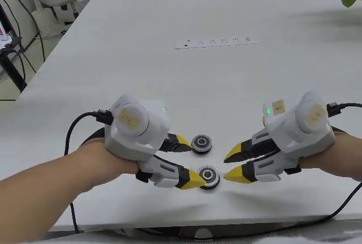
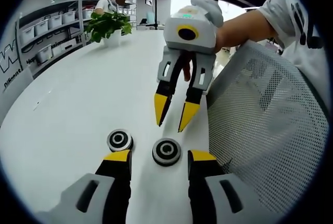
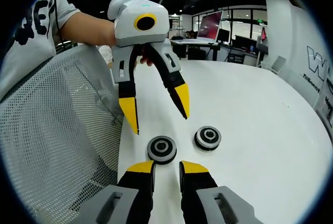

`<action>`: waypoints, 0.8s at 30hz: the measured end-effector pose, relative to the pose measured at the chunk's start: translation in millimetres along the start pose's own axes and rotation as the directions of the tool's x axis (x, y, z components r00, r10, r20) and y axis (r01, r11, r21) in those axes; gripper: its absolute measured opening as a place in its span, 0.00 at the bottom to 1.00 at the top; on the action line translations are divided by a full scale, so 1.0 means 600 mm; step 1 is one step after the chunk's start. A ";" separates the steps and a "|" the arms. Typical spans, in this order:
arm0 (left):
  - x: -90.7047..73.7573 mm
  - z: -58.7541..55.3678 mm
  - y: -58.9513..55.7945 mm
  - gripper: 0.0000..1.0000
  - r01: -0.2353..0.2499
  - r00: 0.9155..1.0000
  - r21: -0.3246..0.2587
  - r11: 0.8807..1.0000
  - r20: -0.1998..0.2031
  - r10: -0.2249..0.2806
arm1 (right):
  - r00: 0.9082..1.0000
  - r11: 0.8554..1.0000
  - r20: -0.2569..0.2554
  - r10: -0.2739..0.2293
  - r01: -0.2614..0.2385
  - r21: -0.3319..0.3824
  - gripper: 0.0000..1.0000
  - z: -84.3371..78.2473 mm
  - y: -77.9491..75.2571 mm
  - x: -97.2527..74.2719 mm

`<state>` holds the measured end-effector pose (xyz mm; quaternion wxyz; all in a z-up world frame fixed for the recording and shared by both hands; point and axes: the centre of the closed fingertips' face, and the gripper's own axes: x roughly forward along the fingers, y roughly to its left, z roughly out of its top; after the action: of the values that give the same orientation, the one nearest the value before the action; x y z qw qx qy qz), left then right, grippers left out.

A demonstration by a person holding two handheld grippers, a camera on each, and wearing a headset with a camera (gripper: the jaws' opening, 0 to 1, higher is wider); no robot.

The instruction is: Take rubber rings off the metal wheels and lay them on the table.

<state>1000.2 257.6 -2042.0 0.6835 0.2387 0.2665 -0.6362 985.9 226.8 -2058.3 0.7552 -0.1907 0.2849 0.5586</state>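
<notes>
While the two grippers face each other low over the white table (image 1: 169, 74), both wheels lie flat between them, near the table's front edge. The left gripper (image 1: 189, 160) has its jaws wide apart and holds nothing. The near wheel (image 1: 208, 176) lies right at the tip of its lower jaw; whether they touch cannot be told. In the left gripper view this wheel (image 2: 166, 152) sits just ahead of the gap between that gripper's yellow tips, nearer the right one. The far wheel (image 2: 119, 140) lies just beyond the left tip.

The right gripper (image 1: 228, 166) has its jaws a little apart and is also empty. Its tips point at the near wheel from the other side, close to it but clear of it. In the right gripper view that wheel (image 3: 162, 148) lies just ahead of the gripper's own tips, with the far wheel (image 3: 208, 137) beside it on the right.

Each wheel wears a dark ring (image 2: 155, 152) round its metal hub. A power strip (image 1: 215, 42) lies further back on the table, well apart from the wheels.
</notes>
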 end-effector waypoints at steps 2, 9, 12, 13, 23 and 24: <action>0.003 -0.001 -0.002 0.36 0.007 1.000 0.002 1.000 -0.003 -0.007 | 1.000 1.000 -0.002 0.002 -0.002 0.002 0.15 0.000 0.001 0.002; 0.014 -0.001 -0.009 0.32 0.023 1.000 0.011 1.000 -0.011 -0.023 | 1.000 1.000 -0.006 0.014 -0.014 0.010 0.16 -0.003 0.005 0.007; 0.018 -0.001 -0.010 0.30 0.026 1.000 0.013 1.000 -0.013 -0.025 | 1.000 1.000 -0.013 0.021 -0.021 0.005 0.19 -0.006 0.008 0.010; 0.019 -0.002 -0.010 0.28 0.027 1.000 0.012 1.000 -0.013 -0.027 | 1.000 1.000 -0.014 0.022 -0.022 0.005 0.20 -0.006 0.009 0.010; 0.031 -0.002 -0.020 0.20 0.052 0.998 0.013 0.999 -0.019 -0.051 | 0.999 1.000 -0.017 0.028 -0.028 0.011 0.21 -0.010 0.011 0.013; 0.033 -0.003 -0.021 0.19 0.054 0.998 0.014 0.998 -0.020 -0.053 | 0.999 1.000 -0.016 0.028 -0.028 0.012 0.21 -0.010 0.011 0.013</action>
<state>988.3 243.1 -2056.0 0.6618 0.2427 0.2750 -0.6538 979.9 230.9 -2067.8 0.7462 -0.1869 0.2969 0.5658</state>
